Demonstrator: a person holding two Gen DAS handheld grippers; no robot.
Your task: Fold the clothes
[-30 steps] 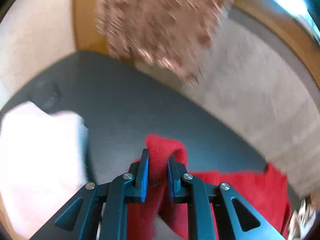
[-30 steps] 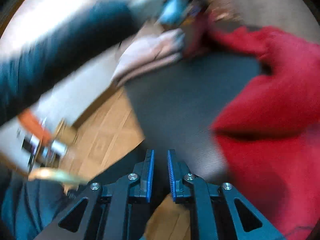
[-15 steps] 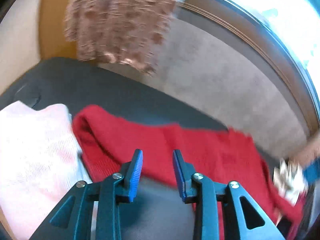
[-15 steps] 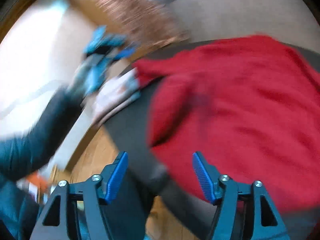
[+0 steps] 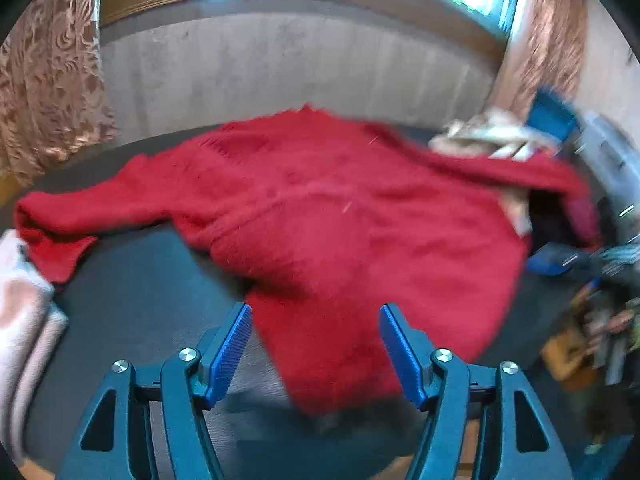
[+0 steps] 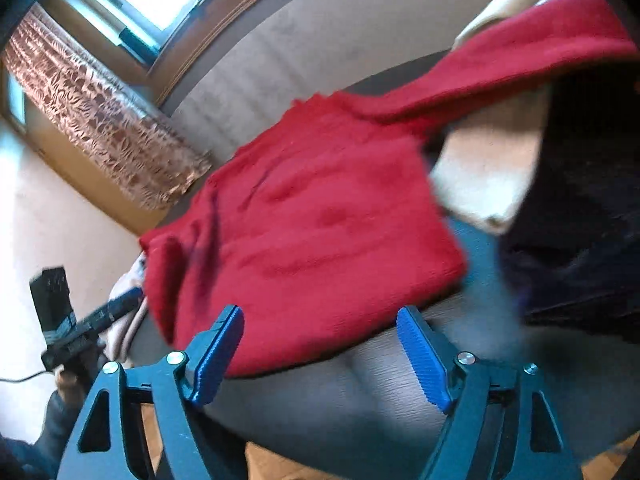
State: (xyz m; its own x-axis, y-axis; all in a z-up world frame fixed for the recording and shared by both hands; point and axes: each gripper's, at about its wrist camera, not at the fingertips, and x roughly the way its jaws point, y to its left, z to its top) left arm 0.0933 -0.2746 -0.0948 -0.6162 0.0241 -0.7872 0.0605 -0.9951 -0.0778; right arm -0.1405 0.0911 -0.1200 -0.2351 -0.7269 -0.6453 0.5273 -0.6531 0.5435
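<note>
Both hand-held grippers gape apart, empty: left hand-held gripper [image 5: 314,350], right hand-held gripper [image 6: 320,354]. The red sweater [image 5: 340,216] sprawls on the dark table [image 5: 144,292], its right sleeve draped over the clothes pile [image 6: 484,184]. I reckon pulling that sleeve could drag the pile along.

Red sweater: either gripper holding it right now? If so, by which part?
Nothing is held. The left gripper and right gripper both have jaws spread wide, empty, above the near hem of the red sweater, which lies on the dark table.
</note>
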